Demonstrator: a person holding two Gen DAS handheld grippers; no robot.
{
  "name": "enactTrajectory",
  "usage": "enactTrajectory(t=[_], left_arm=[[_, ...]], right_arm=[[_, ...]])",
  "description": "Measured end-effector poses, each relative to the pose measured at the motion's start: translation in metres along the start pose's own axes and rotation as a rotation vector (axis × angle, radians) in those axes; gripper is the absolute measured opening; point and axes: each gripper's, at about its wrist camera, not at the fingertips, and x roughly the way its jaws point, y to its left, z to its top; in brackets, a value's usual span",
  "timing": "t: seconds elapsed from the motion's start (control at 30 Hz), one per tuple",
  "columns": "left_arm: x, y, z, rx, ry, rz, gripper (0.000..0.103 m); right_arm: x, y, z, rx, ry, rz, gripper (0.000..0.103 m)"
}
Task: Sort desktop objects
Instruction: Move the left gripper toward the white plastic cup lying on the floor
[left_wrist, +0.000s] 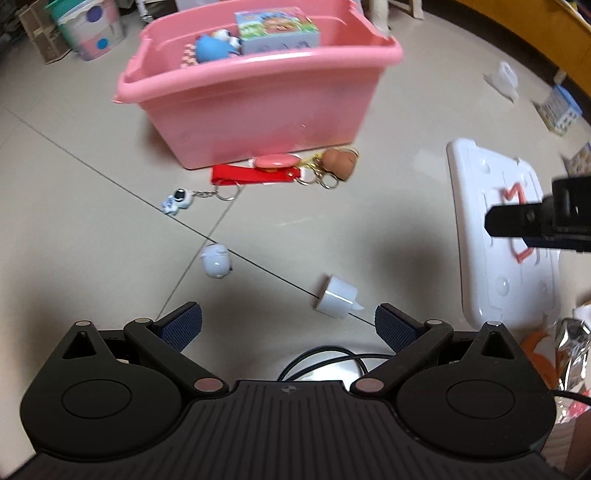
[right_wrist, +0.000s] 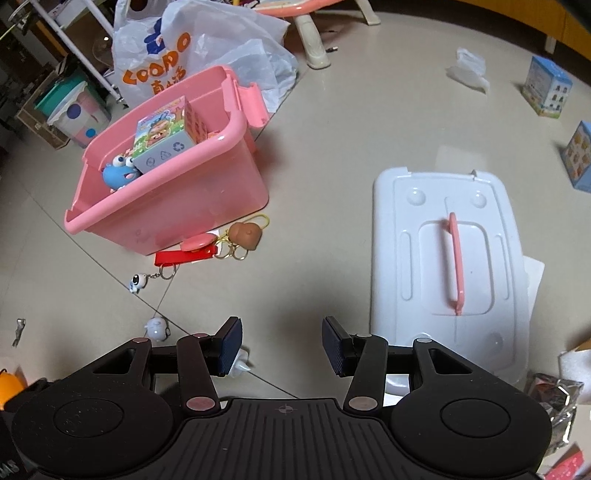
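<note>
A pink bin (left_wrist: 258, 107) (right_wrist: 177, 195) stands on the tiled floor and holds a colourful box (left_wrist: 275, 27) (right_wrist: 166, 134) and a blue toy (left_wrist: 210, 48) (right_wrist: 118, 175). In front of it lie a red strap keychain (left_wrist: 251, 173) (right_wrist: 183, 254), a brown keychain (left_wrist: 338, 162) (right_wrist: 245, 234), an astronaut keychain (left_wrist: 177, 199) (right_wrist: 138, 282), a small white figure (left_wrist: 218, 260) (right_wrist: 157, 328) and a white cylinder (left_wrist: 336, 297). My left gripper (left_wrist: 288, 328) is open and empty, just short of the cylinder. My right gripper (right_wrist: 282, 345) is open and empty above bare floor.
A white lid with a pink handle (right_wrist: 447, 266) (left_wrist: 491, 236) lies on the floor to the right. A plastic bag (right_wrist: 195, 51) sits behind the bin. Small boxes (right_wrist: 546, 86) stand at the far right. The right gripper's finger (left_wrist: 535, 221) reaches over the lid in the left wrist view.
</note>
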Motion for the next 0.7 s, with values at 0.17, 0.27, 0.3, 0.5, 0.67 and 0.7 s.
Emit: enactTrajectory(t=[0.17,0.27,0.3,0.5,0.67,0.7], left_arm=[[0.017,-0.009,0.002,0.01,0.015,-0.005,0.102],[0.026,-0.012,0.003,0.017,0.024,-0.004,0.102],[0.03,-0.013,0.002,0.017,0.027,-0.002,0.102],[0.052,-0.018,0.002,0.042,0.051,-0.001,0.097],[0.069,-0.015,0.001,0.034,0.073,-0.001,0.084],[0.072,-0.013,0.001,0.02,0.081,-0.01,0.082]], right_arm=[[0.014,-0.004,0.001,0.023,0.023,0.001,0.045],[0.022,-0.006,0.001,0.042,0.037,0.004,0.045],[0.025,-0.007,0.002,0.048,0.04,0.006,0.045],[0.038,-0.007,0.003,0.078,0.06,0.017,0.045],[0.046,-0.005,0.005,0.098,0.067,0.032,0.045],[0.048,-0.004,0.005,0.101,0.068,0.035,0.045]])
